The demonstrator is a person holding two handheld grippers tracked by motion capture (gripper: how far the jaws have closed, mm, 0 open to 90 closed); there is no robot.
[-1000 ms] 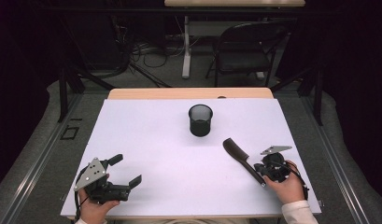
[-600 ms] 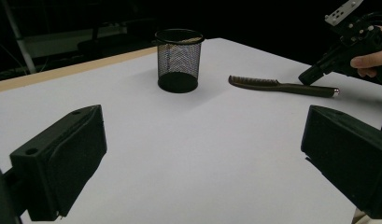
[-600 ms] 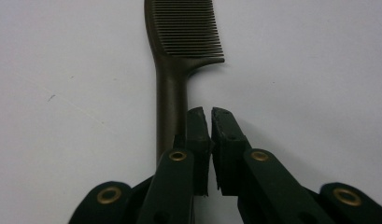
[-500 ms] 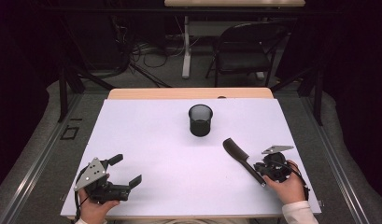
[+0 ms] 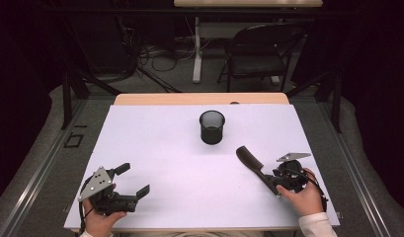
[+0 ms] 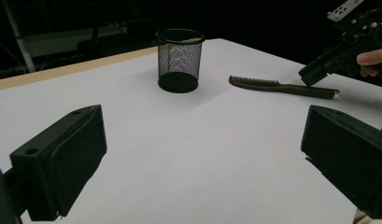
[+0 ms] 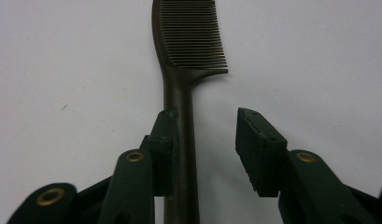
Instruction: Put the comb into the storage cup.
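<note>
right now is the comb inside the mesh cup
No, the comb lies flat on the white table, apart from the upright mesh cup.

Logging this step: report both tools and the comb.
Right tool just opening, comb handle between its jaws, unclamped. Left tool open, empty. Comb flat on table; mesh cup apart.

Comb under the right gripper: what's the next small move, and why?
Probably close the right gripper on the comb handle. Its jaws have just been opening and now straddle the handle: one pad sits against it, the other stands off with a gap, so nothing is clamped yet. The comb lies flat on the table, and the mesh cup stands upright, apparently empty, just beyond it.
</note>
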